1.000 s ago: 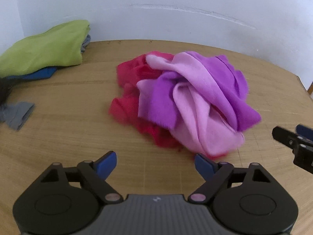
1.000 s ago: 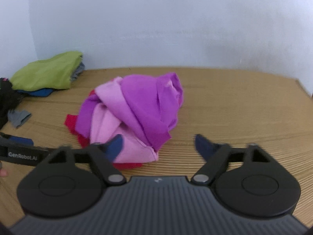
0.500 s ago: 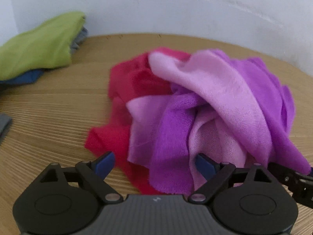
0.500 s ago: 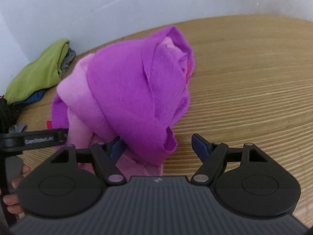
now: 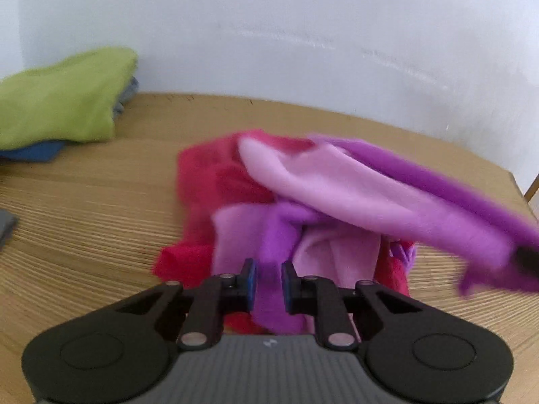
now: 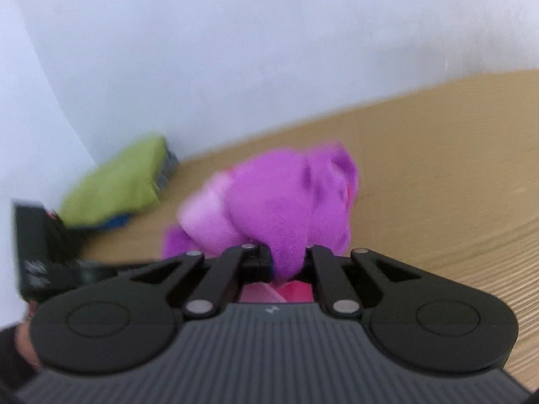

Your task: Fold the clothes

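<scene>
Both pairs of fingers are busy: my left gripper is closing with a purple fold between its pads, my right gripper is clenched on the purple garment. That crumpled heap sits at twelve o'clock on the table, over red cloth. Green folded clothes wait at ten o'clock; this one isn't yet spread.

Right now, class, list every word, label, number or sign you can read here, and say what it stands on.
Nothing reads clearly.
Pale lettering on the side of the left gripper, whose jaws are closing on the cloth: too blurred to read.
Small pale emblem on its body, and on the right gripper: a sign, no letters.
</scene>
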Tool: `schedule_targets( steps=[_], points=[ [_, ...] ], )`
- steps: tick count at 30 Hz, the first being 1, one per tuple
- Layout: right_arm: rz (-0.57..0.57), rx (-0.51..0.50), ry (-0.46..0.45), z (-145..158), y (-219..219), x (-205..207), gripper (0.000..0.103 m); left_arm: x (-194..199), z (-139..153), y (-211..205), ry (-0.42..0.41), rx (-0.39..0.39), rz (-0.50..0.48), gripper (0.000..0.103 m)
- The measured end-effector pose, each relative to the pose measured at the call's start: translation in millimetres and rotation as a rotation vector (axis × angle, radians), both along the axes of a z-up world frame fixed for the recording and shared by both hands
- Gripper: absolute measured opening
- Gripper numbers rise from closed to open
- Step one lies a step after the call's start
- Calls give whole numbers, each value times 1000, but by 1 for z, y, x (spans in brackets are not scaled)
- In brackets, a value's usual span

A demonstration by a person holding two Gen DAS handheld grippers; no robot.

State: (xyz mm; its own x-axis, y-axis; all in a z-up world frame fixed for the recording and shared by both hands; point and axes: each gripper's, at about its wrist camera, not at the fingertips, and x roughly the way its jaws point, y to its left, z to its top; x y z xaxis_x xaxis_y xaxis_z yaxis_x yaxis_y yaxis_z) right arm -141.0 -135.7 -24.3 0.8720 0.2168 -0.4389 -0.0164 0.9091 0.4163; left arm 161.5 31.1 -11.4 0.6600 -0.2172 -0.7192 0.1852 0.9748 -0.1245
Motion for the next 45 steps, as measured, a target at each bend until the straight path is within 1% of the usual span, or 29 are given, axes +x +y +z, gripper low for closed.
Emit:
schedule_targets(
  steps=[3,6,8,10,13,14,15,16,17,18,19,20,21,22,24,25,26,27,28,30,32,33,37,39,41,42,43,44,45],
  points=[
    [-50,-2,-127,47,-9,-39,6,-22,11,10,-20,16,-38,19],
    [-150,14,-252,89,-29,-88,6,-42,13,12,-33,49,-83,24],
    [-254,3,-318,107,-41,-125,6,-54,10,13,-28,54,-117,29],
    [-359,-32,-346,115,-52,-155,6,-63,5,15,-13,44,-151,35],
    [-541,-94,-284,106,-70,-189,6,-73,-2,17,12,28,-192,38],
    [-609,-135,-229,97,-74,-191,6,-75,-3,17,18,23,-205,39],
    [-673,-202,-146,85,-76,-182,8,-76,-4,17,21,21,-216,42],
    [-703,-273,-35,68,-81,-175,9,-75,-5,18,20,22,-226,45],
    [-700,-327,94,47,-86,-166,11,-76,-6,20,16,24,-232,48],
    [-693,-372,213,28,-88,-158,16,-78,-7,23,11,27,-237,51],
    [-682,-393,303,15,-82,-150,20,-79,-8,25,6,27,-238,53],
    [-670,-414,394,2,-75,-143,20,-80,-9,26,2,26,-237,54],
    [-651,-433,459,-10,-66,-137,20,-81,-10,28,-2,24,-236,56],
    [-611,-444,438,-15,-49,-134,20,-81,-12,28,-3,23,-237,57],
    [-494,-434,307,-10,-19,-132,20,-80,-15,27,-2,21,-243,58],
    [-406,-418,240,-4,-9,-123,22,-79,-18,25,-4,25,-253,58],
    [-314,-402,183,1,2,-114,26,-77,-22,21,-12,34,-263,59],
    [-218,-394,158,0,18,-100,33,-76,-25,17,-21,44,-272,59],
    [-133,-408,155,-5,35,-85,38,-75,-28,12,-31,54,-280,60],
    [-14,-482,149,-17,67,-50,38,-67,-36,4,-50,64,-297,62],
    [27,-600,154,-35,81,-14,38,-58,-42,-5,-72,74,-313,65],
    [43,-652,160,-42,83,0,38,-54,-45,-10,-86,84,-320,69],
    [95,-725,204,-55,89,25,38,-31,-60,-29,-127,155,-333,77],
    [105,-729,232,-70,86,27,38,-17,-70,-35,-94,148,-335,78],
    [102,-735,270,-77,74,25,39,-5,-82,-39,-24,93,-332,77],
    [99,-739,290,-81,70,26,39,1,-87,-40,14,58,-326,74],
    [96,-744,311,-87,67,32,39,4,-91,-42,36,26,-318,61],
    [91,-745,330,-93,65,38,39,5,-93,-44,43,3,-310,56],
    [85,-739,344,-97,61,42,39,5,-92,-46,42,-7,-309,42]
  ],
)
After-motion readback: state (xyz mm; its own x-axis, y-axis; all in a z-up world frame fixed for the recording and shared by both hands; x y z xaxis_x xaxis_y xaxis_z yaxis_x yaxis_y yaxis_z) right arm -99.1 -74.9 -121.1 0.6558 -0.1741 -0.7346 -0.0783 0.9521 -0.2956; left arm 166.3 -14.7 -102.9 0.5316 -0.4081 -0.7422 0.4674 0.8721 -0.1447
